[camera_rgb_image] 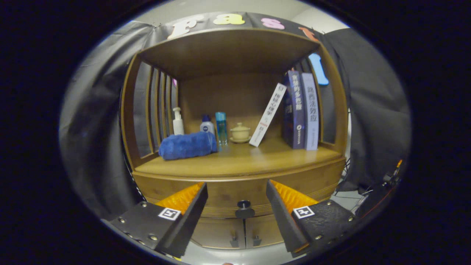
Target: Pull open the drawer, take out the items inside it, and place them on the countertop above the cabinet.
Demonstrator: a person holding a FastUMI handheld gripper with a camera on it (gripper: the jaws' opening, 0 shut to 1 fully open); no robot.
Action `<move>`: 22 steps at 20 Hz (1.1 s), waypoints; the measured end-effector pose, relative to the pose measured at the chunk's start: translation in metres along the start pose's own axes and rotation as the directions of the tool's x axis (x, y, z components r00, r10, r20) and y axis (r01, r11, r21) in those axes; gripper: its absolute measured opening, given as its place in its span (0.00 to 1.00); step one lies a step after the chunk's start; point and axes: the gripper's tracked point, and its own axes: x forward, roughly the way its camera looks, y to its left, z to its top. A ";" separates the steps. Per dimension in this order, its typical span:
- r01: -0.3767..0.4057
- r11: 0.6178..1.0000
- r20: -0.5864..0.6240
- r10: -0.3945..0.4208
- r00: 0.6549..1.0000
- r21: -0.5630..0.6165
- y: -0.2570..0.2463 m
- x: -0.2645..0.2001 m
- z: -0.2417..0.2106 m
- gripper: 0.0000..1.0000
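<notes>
A wooden cabinet stands ahead with its drawer point(228, 193) shut below the countertop point(243, 162). The drawer's dark round knob point(244, 209) sits between my fingers, a little beyond their tips. My gripper point(237, 187) is open and holds nothing. What lies inside the drawer is hidden.
On the countertop lie a rolled blue towel point(188, 145), a white pump bottle point(178, 121), a small white bottle point(207, 125), a blue bottle point(221, 127), a lidded cup point(240, 132), a leaning white book point(267, 115) and two upright books point(302, 110). Two small doors point(235, 232) sit under the drawer.
</notes>
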 end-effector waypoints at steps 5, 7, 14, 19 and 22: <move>-0.010 1.000 -0.114 0.010 0.993 0.005 -0.007 0.041 -0.044 0.83; -0.011 1.000 -0.133 0.009 0.991 -0.015 -0.010 0.047 -0.052 0.79; -0.064 0.998 -0.080 0.065 0.995 0.010 -0.008 0.044 -0.043 0.29; -0.070 0.996 -0.043 0.072 0.996 0.048 -0.007 0.033 -0.039 0.01; -0.024 0.997 -0.041 0.027 0.999 0.076 -0.016 0.042 -0.043 0.01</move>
